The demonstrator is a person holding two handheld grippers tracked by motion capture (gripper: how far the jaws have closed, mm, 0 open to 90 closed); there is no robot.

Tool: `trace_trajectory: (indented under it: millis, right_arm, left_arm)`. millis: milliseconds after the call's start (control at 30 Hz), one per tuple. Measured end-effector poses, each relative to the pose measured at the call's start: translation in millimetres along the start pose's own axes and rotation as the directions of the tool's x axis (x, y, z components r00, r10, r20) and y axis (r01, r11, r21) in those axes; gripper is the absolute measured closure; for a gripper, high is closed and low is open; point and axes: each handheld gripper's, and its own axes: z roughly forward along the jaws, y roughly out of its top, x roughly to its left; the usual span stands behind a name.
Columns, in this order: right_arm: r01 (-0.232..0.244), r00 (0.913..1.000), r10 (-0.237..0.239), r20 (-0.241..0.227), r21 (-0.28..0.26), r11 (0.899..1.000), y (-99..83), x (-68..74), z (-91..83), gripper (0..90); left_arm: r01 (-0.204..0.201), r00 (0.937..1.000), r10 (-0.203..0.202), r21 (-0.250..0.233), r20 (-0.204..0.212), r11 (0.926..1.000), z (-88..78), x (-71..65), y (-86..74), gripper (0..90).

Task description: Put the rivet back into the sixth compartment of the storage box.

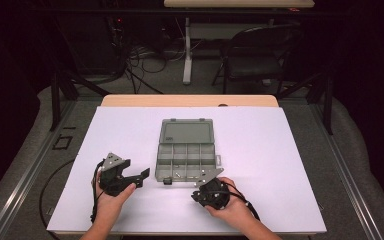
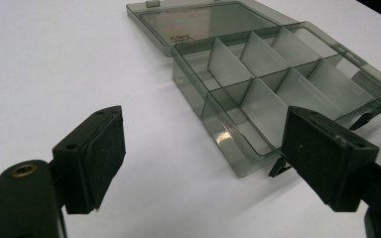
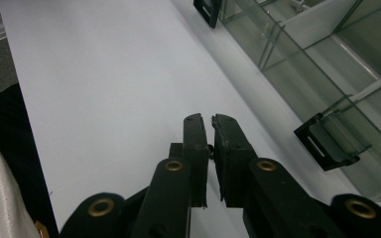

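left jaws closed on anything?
No. In the left gripper view the left gripper has its jaws wide apart over bare table, beside the organizer box.

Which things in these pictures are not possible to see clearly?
- Small pale bits in the open organizer box, high view: too small to identify.
- Right gripper, right gripper view: a tiny thing may sit between its nearly closed pads; too small to tell.
- Box's far right end, left gripper view: cut off by the edge and the left gripper.

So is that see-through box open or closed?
Open. The organizer box has its lid folded back flat on the table, so the divided compartments show.
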Motion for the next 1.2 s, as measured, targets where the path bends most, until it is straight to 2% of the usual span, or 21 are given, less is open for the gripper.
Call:
trace_trajectory:
  millis: [767, 1200]
  right_arm:
    - [0.003, 0.9998, -0.002, 0.021, -0.057, 0.998, 11.7, -6.2, -15.7, 84.3]
    - [0.004, 0.9991, 0.0, 0.042, -0.103, 0.995, 24.4, -11.6, -20.9, 84.3]
  left_arm:
    - [-0.005, 1.0, 0.005, 0.006, -0.002, 1.0, 0.7, -0.3, -0.2, 17.3]
    - [-0.005, 1.0, 0.005, 0.005, -0.003, 1.0, 1.0, -0.4, -0.4, 17.3]
